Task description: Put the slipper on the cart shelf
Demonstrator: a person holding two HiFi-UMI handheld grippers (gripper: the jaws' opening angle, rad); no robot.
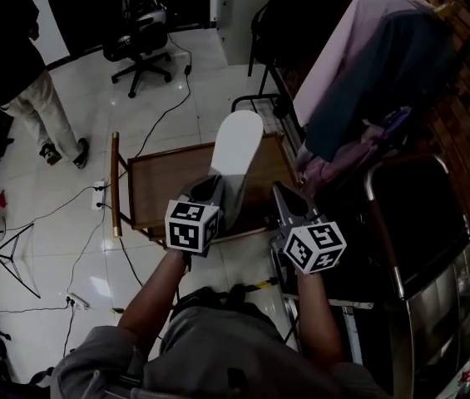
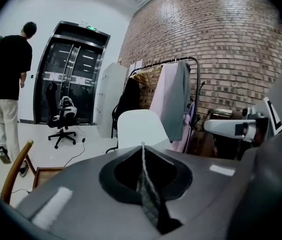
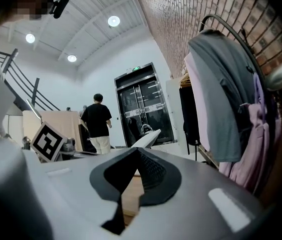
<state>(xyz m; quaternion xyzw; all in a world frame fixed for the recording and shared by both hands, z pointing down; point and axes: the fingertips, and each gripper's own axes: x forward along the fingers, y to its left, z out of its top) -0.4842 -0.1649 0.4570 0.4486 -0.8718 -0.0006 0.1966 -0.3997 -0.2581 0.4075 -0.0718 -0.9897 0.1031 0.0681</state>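
Note:
A white slipper (image 1: 239,144) sticks forward out of my left gripper (image 1: 211,196), which is shut on its near end. It hangs above the brown wooden cart shelf (image 1: 164,185). In the left gripper view the slipper (image 2: 140,127) rises just past the closed jaws (image 2: 142,146). My right gripper (image 1: 289,204) is beside it on the right, over the shelf's right edge. Its jaws (image 3: 137,151) stand slightly apart with nothing between them, and wood shows through the gap. The slipper (image 3: 148,138) shows edge-on ahead of them.
A clothes rack with pink and grey garments (image 1: 368,73) stands close on the right. A metal frame (image 1: 401,248) is at the lower right. A person (image 1: 18,65) stands at the far left, an office chair (image 1: 139,36) behind. Cables and a power strip (image 1: 100,194) lie on the floor.

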